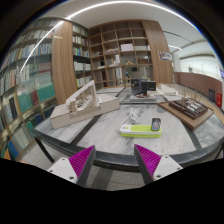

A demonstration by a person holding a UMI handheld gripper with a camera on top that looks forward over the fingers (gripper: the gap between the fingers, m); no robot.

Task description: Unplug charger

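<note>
A light green power strip (138, 130) lies on the pale round table (95, 132), beyond my fingers and a little to the right. A dark charger (155, 124) stands plugged into its right end. My gripper (114, 156) is open and empty, its magenta pads (82, 160) spread wide over the table's near dark rim, well short of the strip. Nothing is between the fingers.
A white architectural model (78, 103) stands on the table to the left of the strip. Another table with a dark box (141, 89) and a wooden tray (188, 106) lie farther back right. Bookshelves (120, 50) line the back and left walls.
</note>
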